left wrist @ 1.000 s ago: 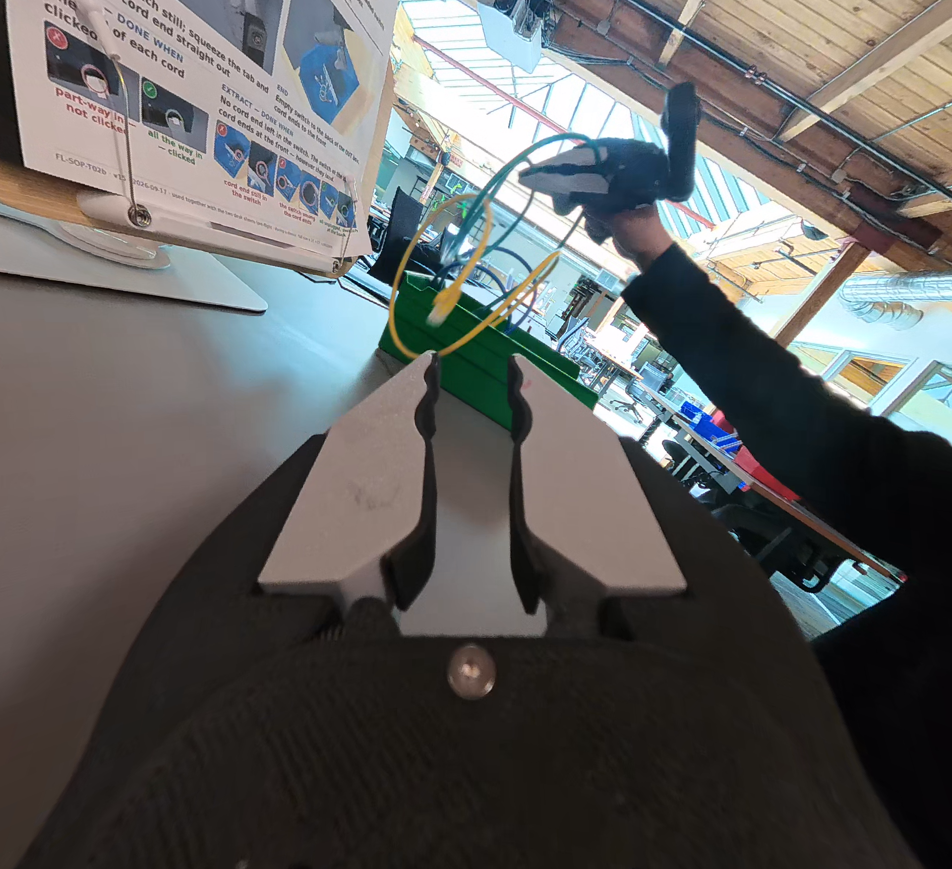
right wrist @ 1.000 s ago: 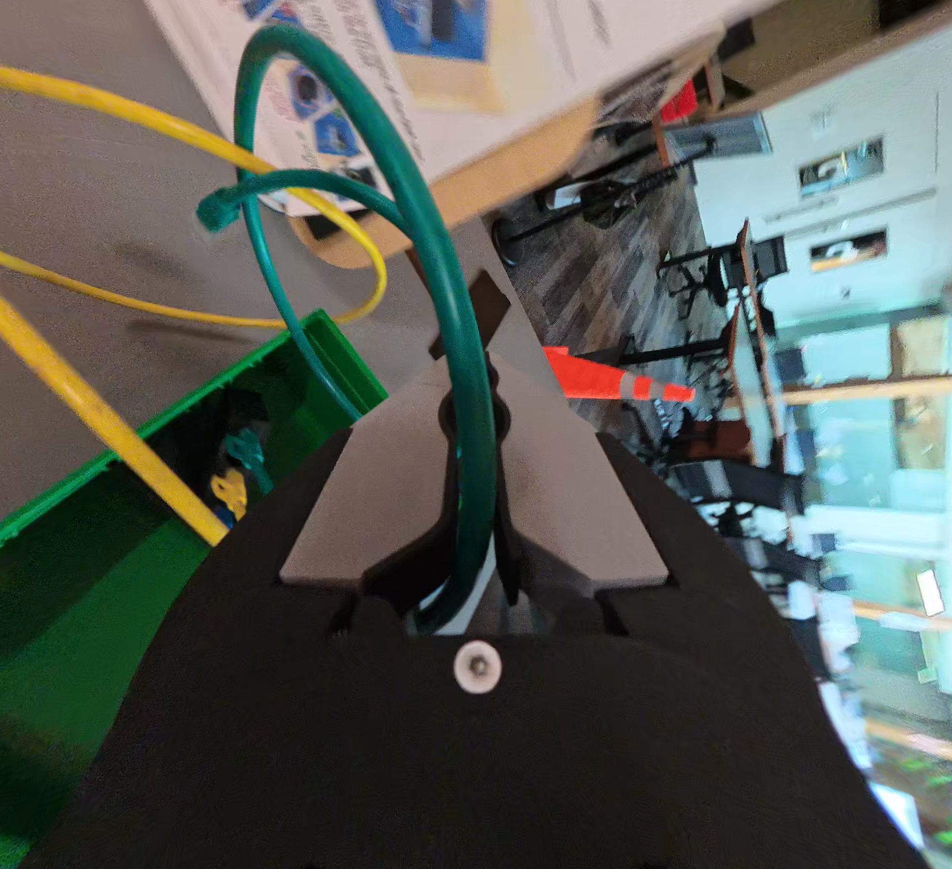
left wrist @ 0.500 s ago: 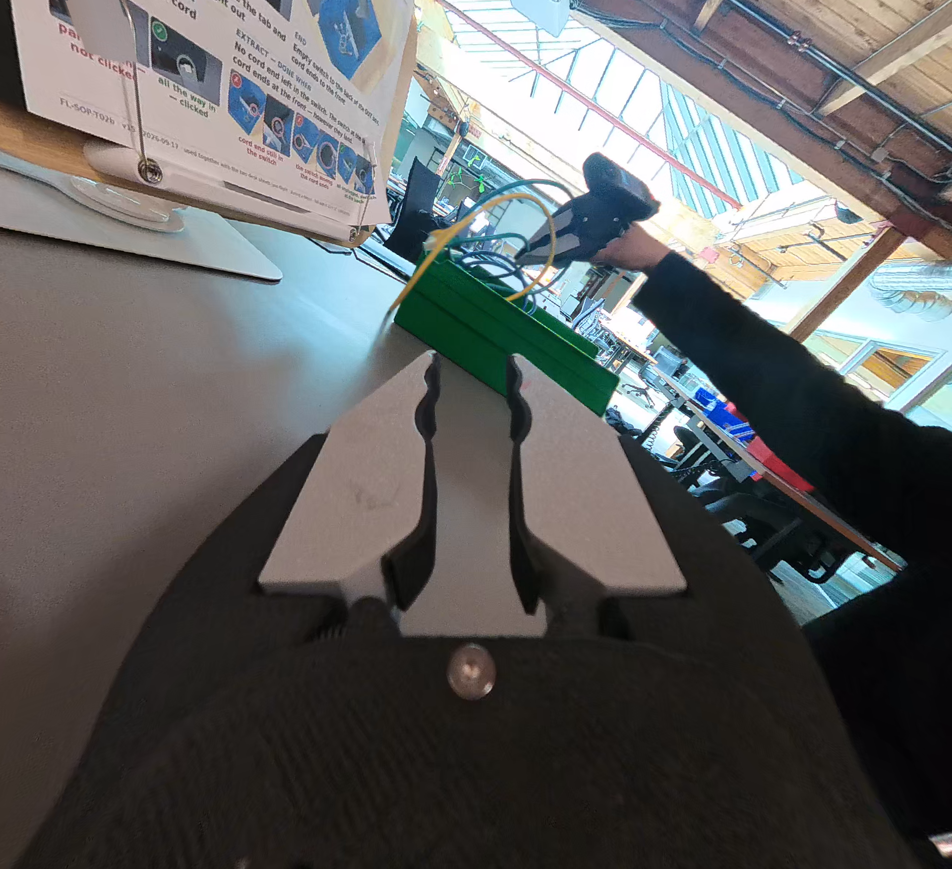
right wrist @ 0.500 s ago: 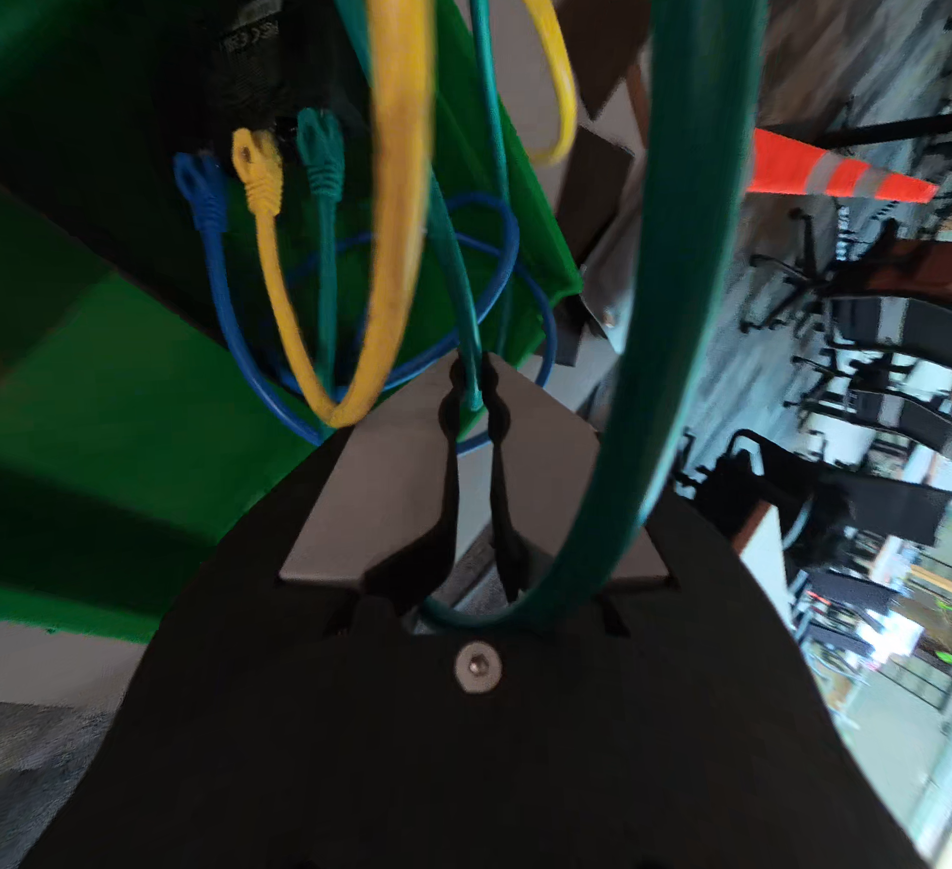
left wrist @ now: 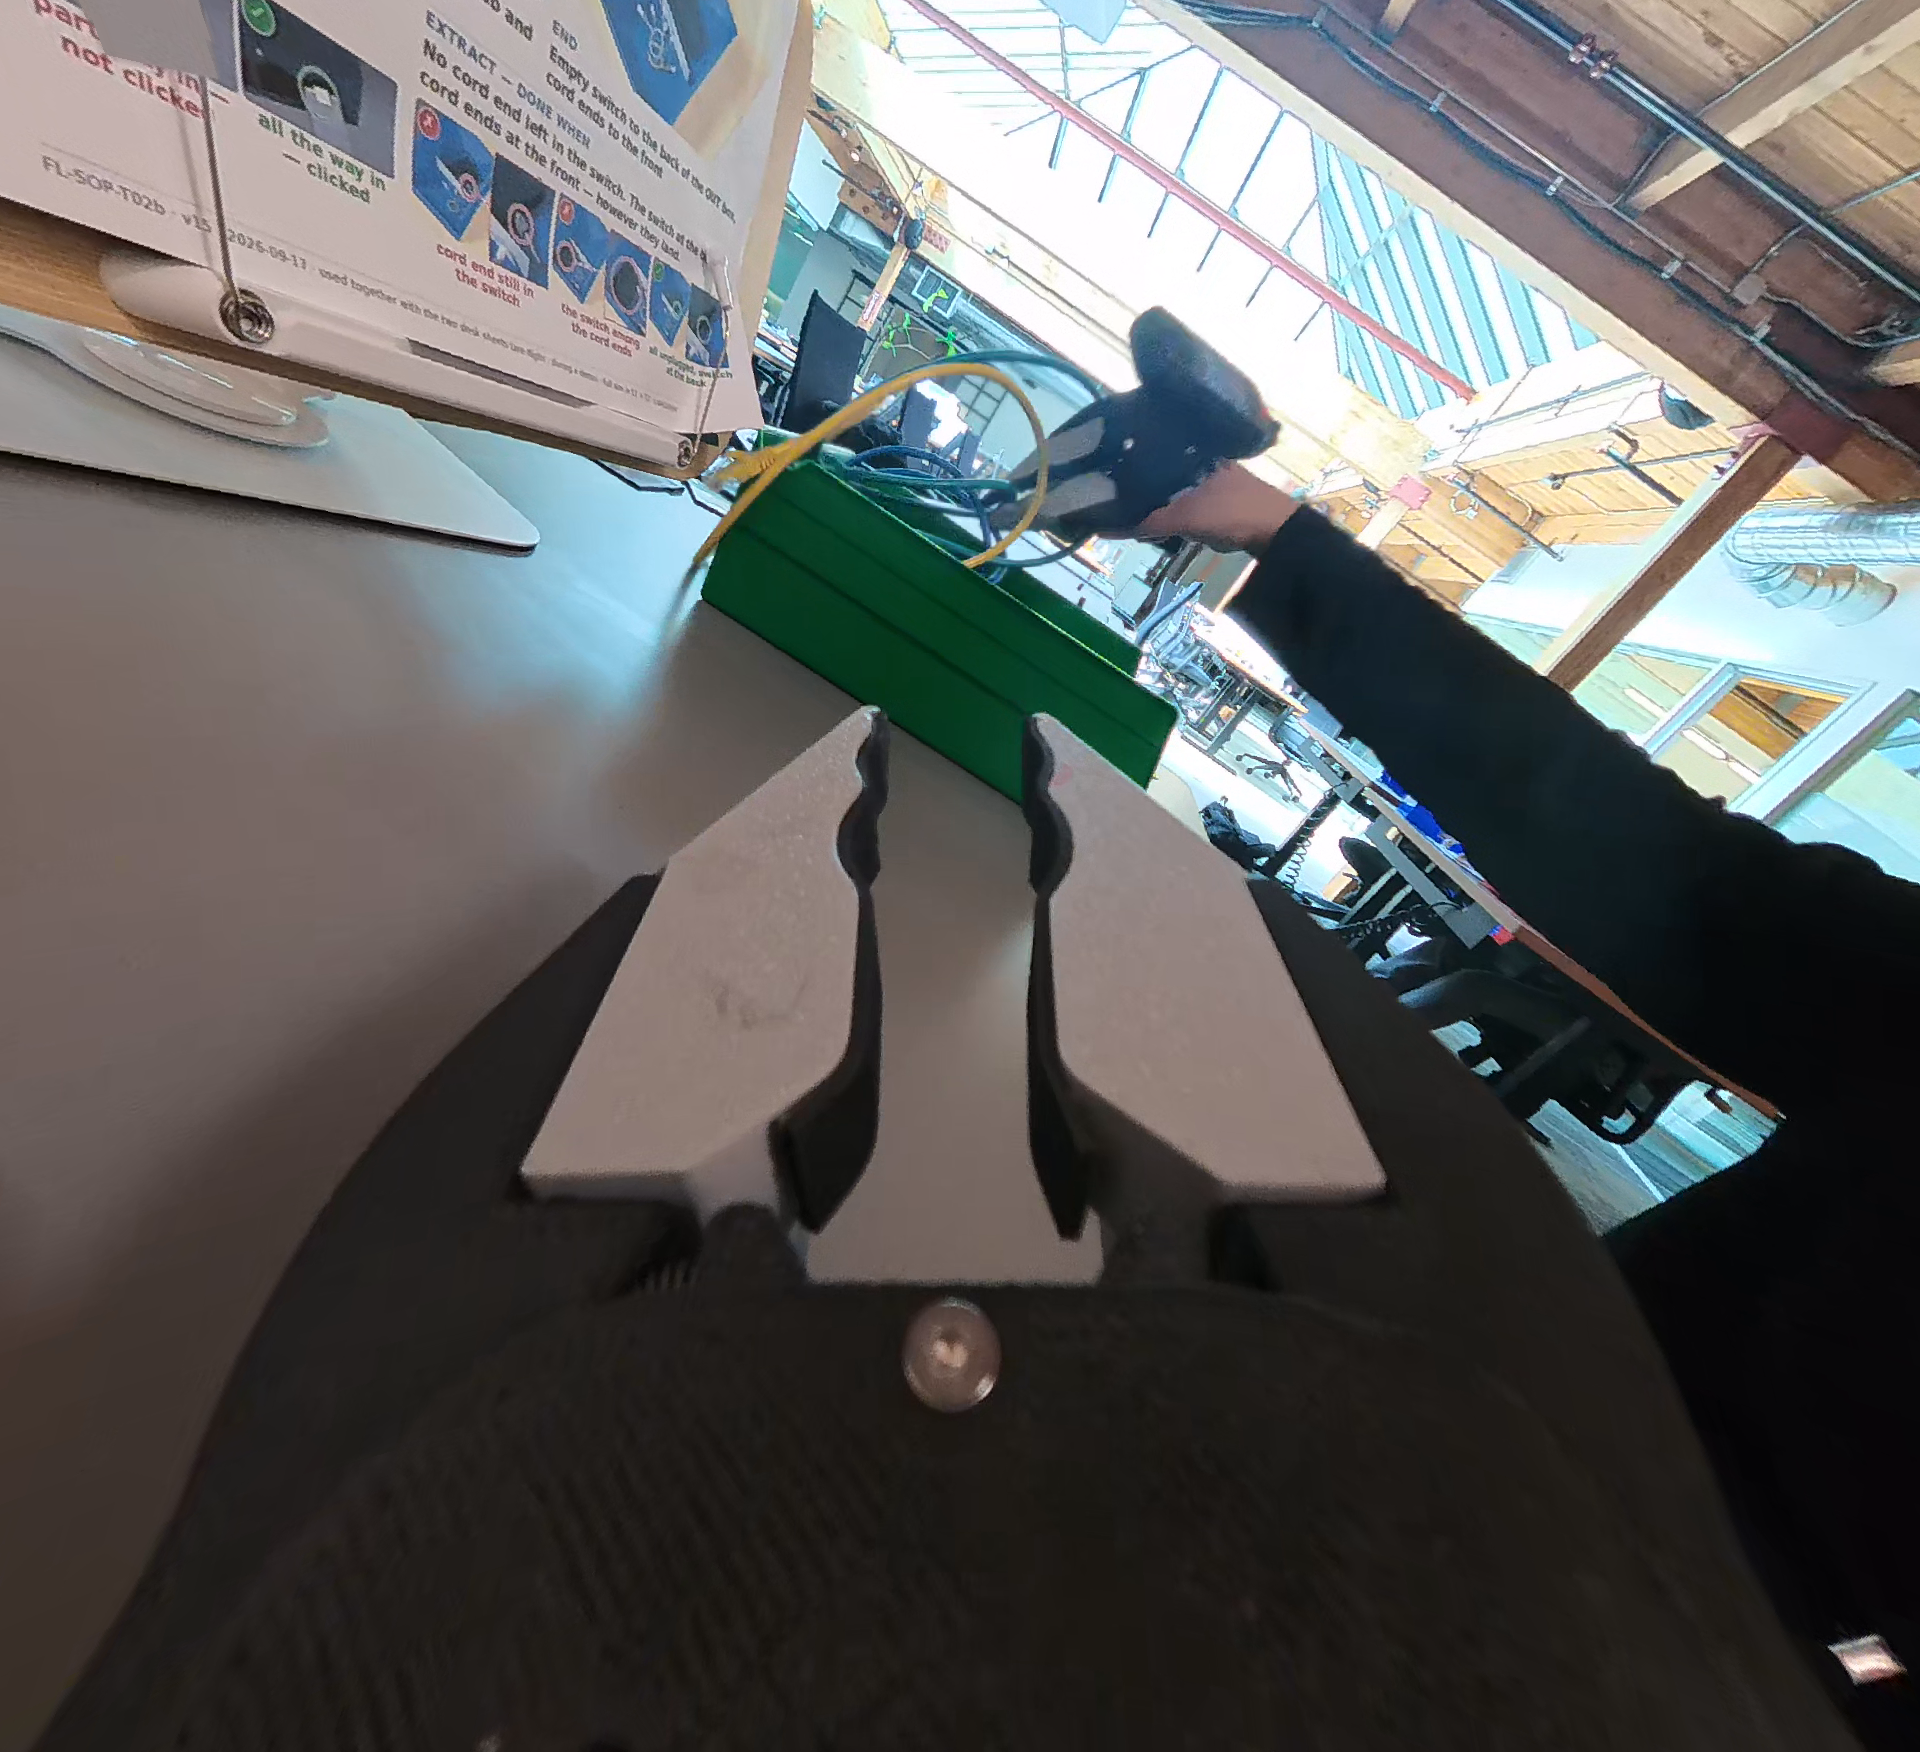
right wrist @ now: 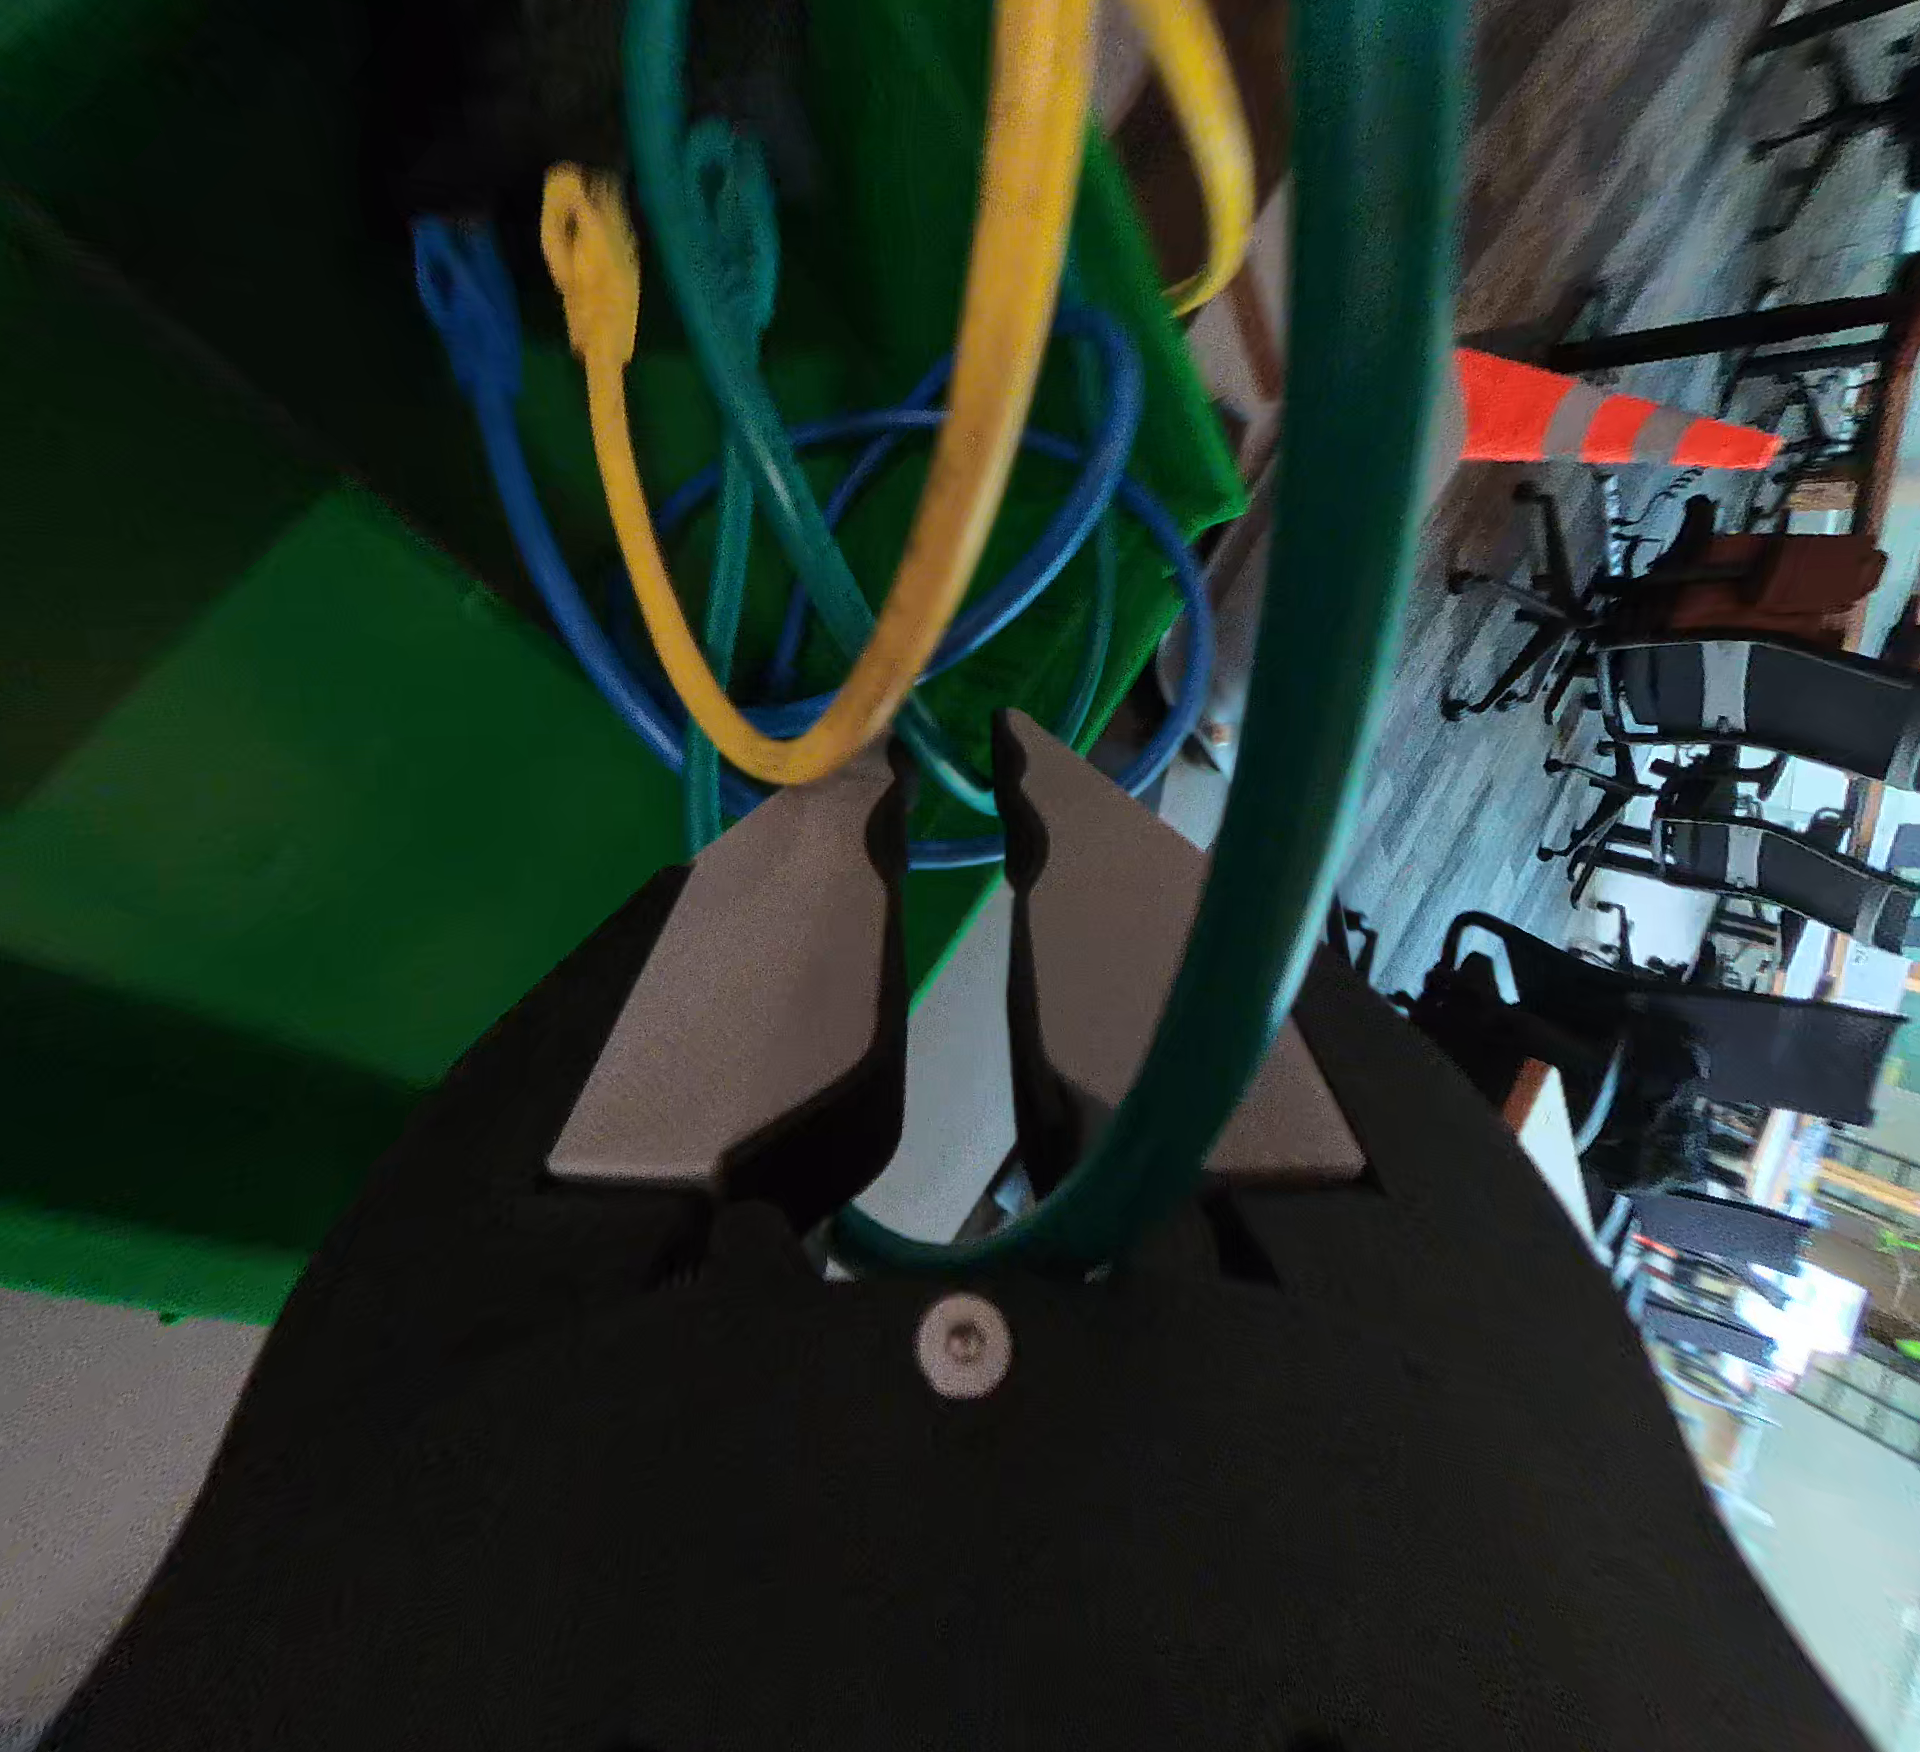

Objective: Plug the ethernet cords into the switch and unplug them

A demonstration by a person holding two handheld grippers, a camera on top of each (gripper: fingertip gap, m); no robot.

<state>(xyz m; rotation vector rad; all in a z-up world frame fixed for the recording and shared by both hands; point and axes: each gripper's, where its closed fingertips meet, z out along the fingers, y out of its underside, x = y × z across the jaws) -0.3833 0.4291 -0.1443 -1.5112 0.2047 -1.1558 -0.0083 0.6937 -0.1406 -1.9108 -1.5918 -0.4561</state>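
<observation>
Cords: blue (right wrist: 488, 372), yellow (right wrist: 603, 372), green (right wrist: 727, 268) plugs side by side ahead of right gripper (right wrist: 945, 746), long axes running away from fingers into dark switch (right wrist: 416, 61) in green bin (right wrist: 260, 767). Right fingers slightly spread; green loop draped across them. Left gripper (left wrist: 951, 736) spread, empty, over tabletop (left wrist: 312, 767), bin beyond.

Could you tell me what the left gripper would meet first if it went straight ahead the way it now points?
Most likely the green bin: the open left gripper points across bare table at its near side wall, though depth is hard to judge.
</observation>
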